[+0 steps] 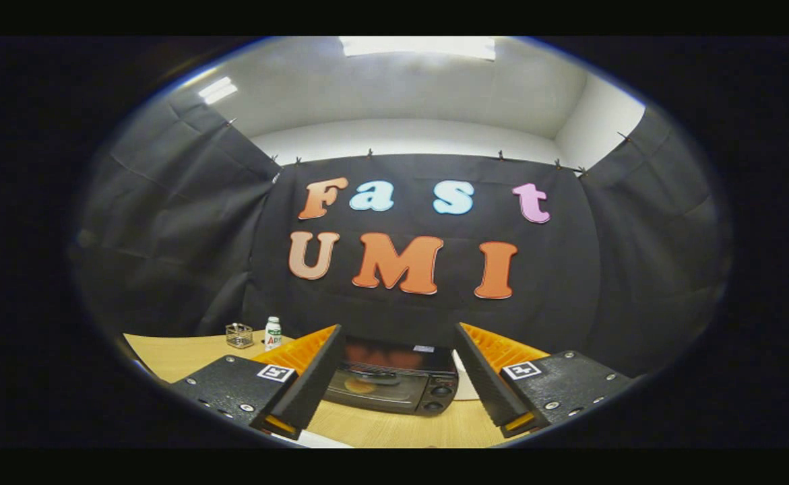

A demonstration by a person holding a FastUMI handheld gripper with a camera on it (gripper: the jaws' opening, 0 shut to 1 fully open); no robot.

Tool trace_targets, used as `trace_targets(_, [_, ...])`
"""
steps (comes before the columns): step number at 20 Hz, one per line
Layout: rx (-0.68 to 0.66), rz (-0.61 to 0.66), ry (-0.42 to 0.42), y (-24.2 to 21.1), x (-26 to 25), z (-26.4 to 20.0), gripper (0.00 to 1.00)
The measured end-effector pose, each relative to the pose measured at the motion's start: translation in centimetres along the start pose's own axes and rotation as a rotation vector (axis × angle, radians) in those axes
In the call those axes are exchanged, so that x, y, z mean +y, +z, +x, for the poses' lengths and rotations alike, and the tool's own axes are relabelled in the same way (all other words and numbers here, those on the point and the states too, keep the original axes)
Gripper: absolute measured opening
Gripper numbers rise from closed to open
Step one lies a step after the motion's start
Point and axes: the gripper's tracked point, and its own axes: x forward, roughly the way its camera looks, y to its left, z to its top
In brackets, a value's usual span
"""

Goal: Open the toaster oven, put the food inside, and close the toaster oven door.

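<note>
The gripper (394, 397) is held up off the counter (185, 353) with its two fingers spread wide apart. Nothing is between them and they hold nothing. It points straight ahead and sits level, not tipped to one side, well back from the things on the counter.

Just beyond the fingers, seen through the gap between them, stands the toaster oven (394, 380). It is a dark box with a glass door (374, 389) in front and two round knobs (440, 397) on its right side. The door looks shut. Through the glass there seems to be something round and yellowish-brown (360, 385) inside, but it is small and blurry, so I can't be sure it is the food.

This could be one of two things. If the round thing is the food, then the food is in and the door is closed, just as the job wants. If it is only a shine or a tray, the door may yet need opening. The picture does not settle it, so I won't name a next move. Any touch on the door would need the gripper to go forward and lower.

Farther off to the left, on the counter, stand a small glass container (239, 335) and a little white bottle with a green label (273, 333), close together.
</note>
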Motion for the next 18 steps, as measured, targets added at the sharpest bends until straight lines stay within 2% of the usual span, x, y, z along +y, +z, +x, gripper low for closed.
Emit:
trace_targets(8, [0.006, 0.017, -0.030, 0.0, -1.0, 0.1, 0.97])
trace_targets(18, [0.030, 0.028, -0.016, -1.0, -0.5, 0.3, 0.97])
